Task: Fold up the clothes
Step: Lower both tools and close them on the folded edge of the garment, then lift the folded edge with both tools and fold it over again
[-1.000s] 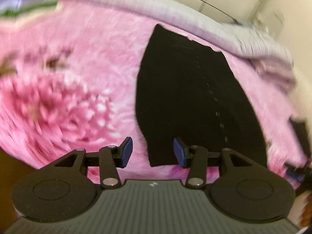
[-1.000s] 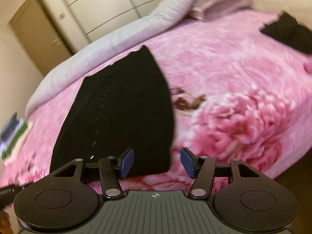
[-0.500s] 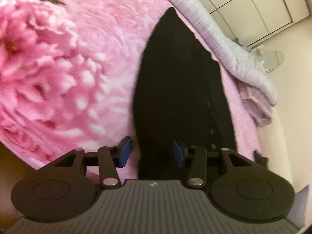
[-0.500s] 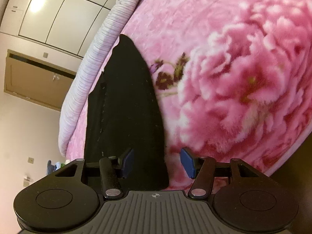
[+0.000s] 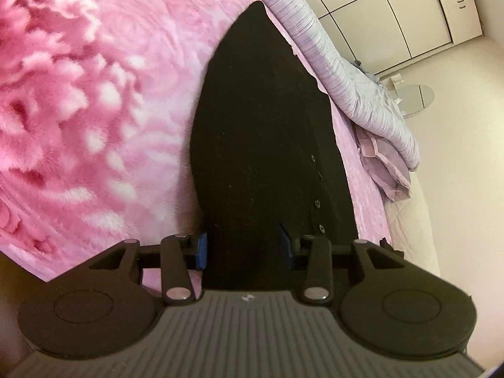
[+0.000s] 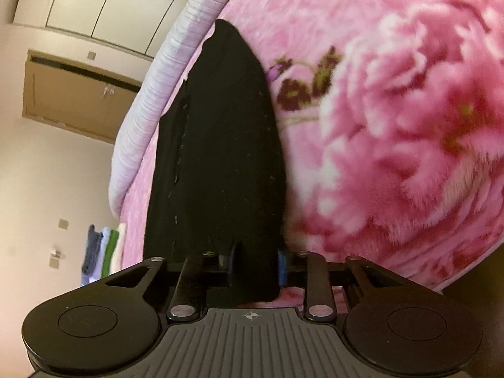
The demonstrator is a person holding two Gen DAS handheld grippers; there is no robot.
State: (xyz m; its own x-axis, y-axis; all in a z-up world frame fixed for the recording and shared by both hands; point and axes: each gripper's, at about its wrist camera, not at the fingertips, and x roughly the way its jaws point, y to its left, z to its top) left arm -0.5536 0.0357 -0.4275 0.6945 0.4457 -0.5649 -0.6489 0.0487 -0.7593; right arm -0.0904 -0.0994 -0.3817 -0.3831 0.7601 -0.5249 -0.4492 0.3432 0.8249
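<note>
Both the left gripper [image 5: 242,249] and right gripper [image 6: 256,266] straddle the black garment's [image 5: 264,145] six-o'clock hem, jaws apart, so closing shallow risks missing a layer.

Garment [image 5: 261,145] near edge hidden under tongs [image 5: 244,247]

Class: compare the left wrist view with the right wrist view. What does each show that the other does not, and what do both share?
Only the left wrist view: a round mirror and a lilac pillow.

Only the right wrist view: a brown door and hanging clothes.

Both: the black garment on the pink blanket, its near edge between open tongs, left and right; the striped quilt; white wardrobes.
</note>
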